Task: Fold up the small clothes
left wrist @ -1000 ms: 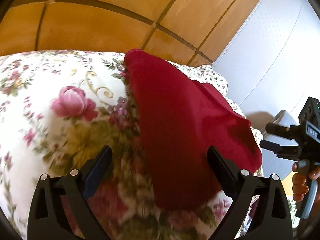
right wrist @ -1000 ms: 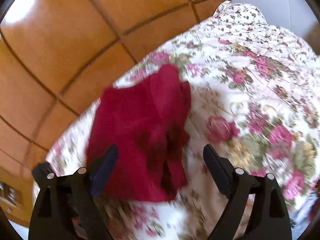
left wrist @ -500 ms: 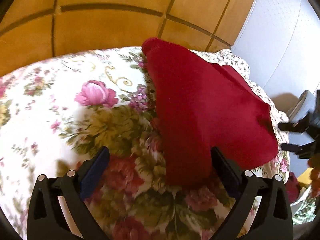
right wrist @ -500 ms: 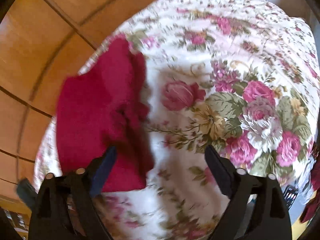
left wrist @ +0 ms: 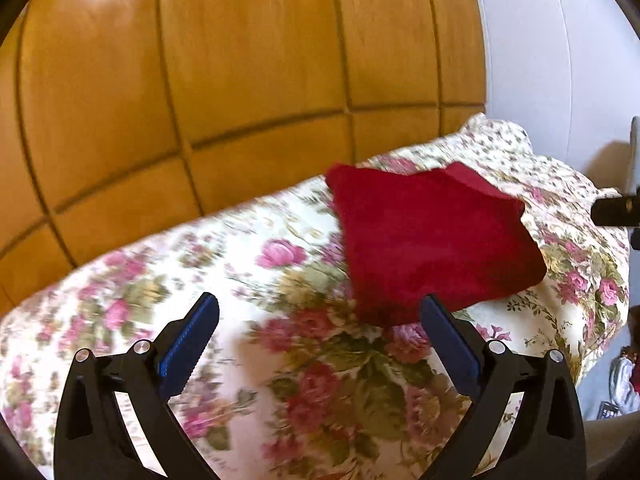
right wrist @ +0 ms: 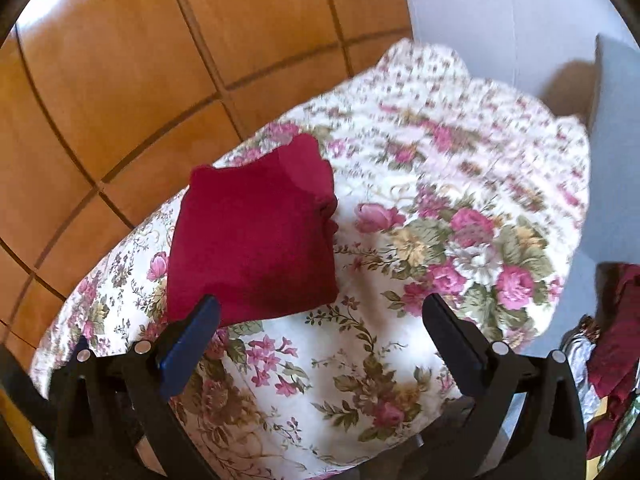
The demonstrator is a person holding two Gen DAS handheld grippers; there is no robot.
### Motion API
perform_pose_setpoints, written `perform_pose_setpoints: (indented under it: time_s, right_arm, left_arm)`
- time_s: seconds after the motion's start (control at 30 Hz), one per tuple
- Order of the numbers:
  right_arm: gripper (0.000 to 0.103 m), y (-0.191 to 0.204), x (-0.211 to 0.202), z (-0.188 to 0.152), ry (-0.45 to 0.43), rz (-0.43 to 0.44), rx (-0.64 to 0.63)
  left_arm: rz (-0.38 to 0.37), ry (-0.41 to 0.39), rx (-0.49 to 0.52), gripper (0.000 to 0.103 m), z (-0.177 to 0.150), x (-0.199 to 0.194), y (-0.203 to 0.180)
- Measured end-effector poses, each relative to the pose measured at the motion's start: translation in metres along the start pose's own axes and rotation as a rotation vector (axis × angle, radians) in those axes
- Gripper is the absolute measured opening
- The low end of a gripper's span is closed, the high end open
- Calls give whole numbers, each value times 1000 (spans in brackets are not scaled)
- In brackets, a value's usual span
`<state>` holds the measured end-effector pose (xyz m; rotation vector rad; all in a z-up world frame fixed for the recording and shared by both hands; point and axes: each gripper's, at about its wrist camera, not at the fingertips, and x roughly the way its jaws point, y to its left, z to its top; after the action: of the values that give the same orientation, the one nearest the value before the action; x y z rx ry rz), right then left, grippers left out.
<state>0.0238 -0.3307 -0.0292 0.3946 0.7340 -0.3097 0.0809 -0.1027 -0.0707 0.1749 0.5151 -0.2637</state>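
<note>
Both grippers are pulling back from the red garment (left wrist: 432, 240), which is now lying farther from the fingers — a soft, folded, roughly square piece resting on the quilted floral bedspread (left wrist: 280, 360) near the glossy wooden panelled wall (left wrist: 240, 80). Left gripper (left wrist: 320, 344) and right gripper (right wrist: 320, 344) are hovering with fingers spread wide, gripping nothing.

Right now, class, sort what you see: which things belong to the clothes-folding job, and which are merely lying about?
Part of the job:
red garment, folded on the floral quilt
left gripper, open
right gripper, open

Lying about:
heap of dark red clothes beside the bed
wooden wall panels
</note>
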Motion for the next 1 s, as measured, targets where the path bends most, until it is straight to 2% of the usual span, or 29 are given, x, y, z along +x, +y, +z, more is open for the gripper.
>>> perform_pose_setpoints:
  time_s: [0.13,0.33,0.6,1.0]
  right_arm:
    - [101,15,-19,-31,-64,-51,-74]
    - [101,28,-23,-56,-75,-58,-126]
    - [101,33,-27,-60,-102,-64,-158]
    - [101,34,-25,-60,-95,-63,-173]
  left_arm:
    - [-43,39,-37,99,5,-18,13]
    - [-73,58,-111,99,5,-35,27]
    - [-74,78,-101,99,-1,-41,29]
    - [-70,90,-90,99,-2,-41,25]
